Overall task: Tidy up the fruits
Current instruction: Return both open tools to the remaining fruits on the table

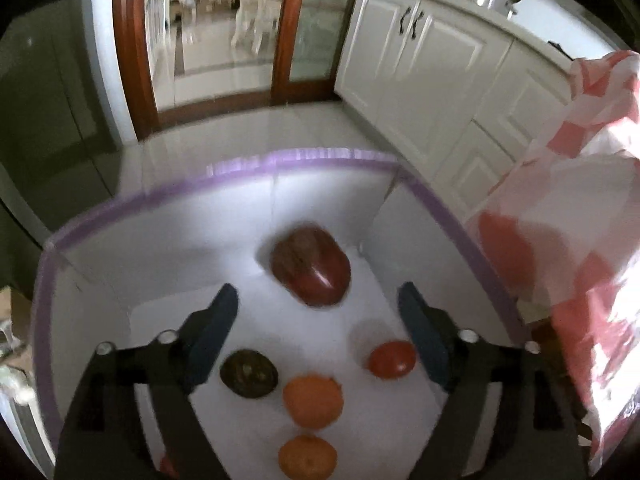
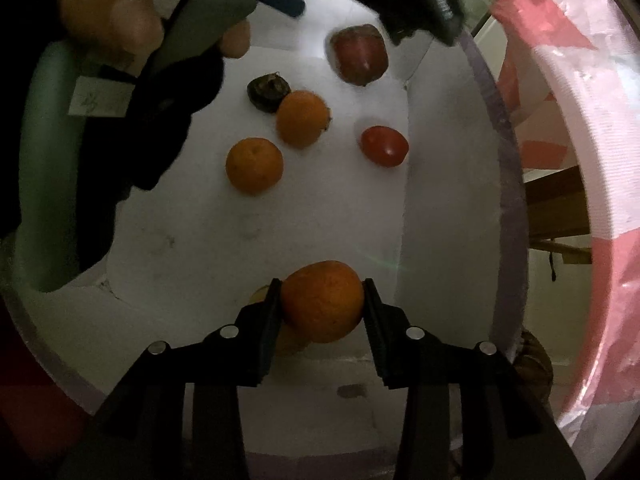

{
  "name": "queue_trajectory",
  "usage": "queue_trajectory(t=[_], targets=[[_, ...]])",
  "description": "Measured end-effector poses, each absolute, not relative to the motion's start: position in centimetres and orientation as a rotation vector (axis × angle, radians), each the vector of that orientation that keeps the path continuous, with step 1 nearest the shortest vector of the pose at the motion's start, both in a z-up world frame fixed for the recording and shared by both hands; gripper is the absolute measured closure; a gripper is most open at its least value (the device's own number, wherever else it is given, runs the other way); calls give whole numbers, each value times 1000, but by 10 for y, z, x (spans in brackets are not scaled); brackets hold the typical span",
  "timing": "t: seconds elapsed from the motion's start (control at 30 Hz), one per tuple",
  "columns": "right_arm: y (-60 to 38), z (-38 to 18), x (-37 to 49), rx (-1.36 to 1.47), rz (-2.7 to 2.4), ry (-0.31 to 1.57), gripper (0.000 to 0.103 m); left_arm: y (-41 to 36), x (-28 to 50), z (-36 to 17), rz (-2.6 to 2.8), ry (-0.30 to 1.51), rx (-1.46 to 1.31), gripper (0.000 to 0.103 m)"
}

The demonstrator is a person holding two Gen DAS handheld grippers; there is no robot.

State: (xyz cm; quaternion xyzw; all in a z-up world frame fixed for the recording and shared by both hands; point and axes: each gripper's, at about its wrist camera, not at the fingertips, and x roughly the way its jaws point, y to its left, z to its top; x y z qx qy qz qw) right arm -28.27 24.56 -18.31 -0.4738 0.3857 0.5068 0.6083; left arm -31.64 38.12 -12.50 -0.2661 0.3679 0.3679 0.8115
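A white box with a purple rim (image 1: 320, 156) holds the fruit. In the left wrist view a dark red apple (image 1: 312, 266) lies at the far end, with a dark round fruit (image 1: 249, 374), two oranges (image 1: 313, 402) (image 1: 307, 456) and a red tomato (image 1: 392, 359) nearer. My left gripper (image 1: 318, 300) is open and empty above them. In the right wrist view my right gripper (image 2: 322, 280) is shut on an orange (image 2: 322, 300) low over the box floor (image 2: 240, 232). A yellowish fruit (image 2: 260, 294) peeks out behind its left finger. The apple (image 2: 360, 54), tomato (image 2: 385, 146) and two oranges (image 2: 254, 165) (image 2: 301, 118) lie beyond.
A pink and white checked plastic bag (image 1: 572, 240) hangs at the right of the box (image 2: 508, 160). The hand holding the left gripper (image 2: 108, 16) reaches over the box's far left. White kitchen cabinets (image 1: 420, 64) and a glass door (image 1: 224, 32) stand beyond.
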Motion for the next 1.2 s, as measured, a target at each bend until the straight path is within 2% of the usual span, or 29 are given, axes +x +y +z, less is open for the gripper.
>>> queue_trajectory(t=[0.1, 0.17, 0.27, 0.37, 0.43, 0.53, 0.67, 0.8, 1.0, 1.2], targets=[[240, -161, -289, -1036, 1201, 809, 46, 382, -315, -117, 782, 768, -564, 13], [231, -133, -293, -941, 1278, 754, 45, 384, -319, -106, 799, 730, -568, 12], [217, -74, -289, -735, 1360, 681, 37, 385, -326, -78, 830, 632, -558, 9], [187, -9, -265, -496, 1369, 602, 34, 379, -332, -38, 862, 498, -514, 2], [154, 33, -241, -336, 1315, 526, 23, 367, -329, -5, 845, 403, -456, 2], [99, 70, -201, -196, 1145, 435, 16, 333, -312, 40, 735, 292, -348, 2], [22, 76, -139, -65, 872, 455, 16, 267, -265, 83, 467, 240, -264, 2], [-64, 64, -75, 95, 610, 532, 16, 204, -190, 99, 209, 306, -289, 2], [-142, 22, 10, 128, 333, 658, 16, 114, -24, 74, 47, 549, -358, 2], [-171, -3, 85, 159, 239, 727, 16, 72, 93, 42, 150, 611, -457, 2]])
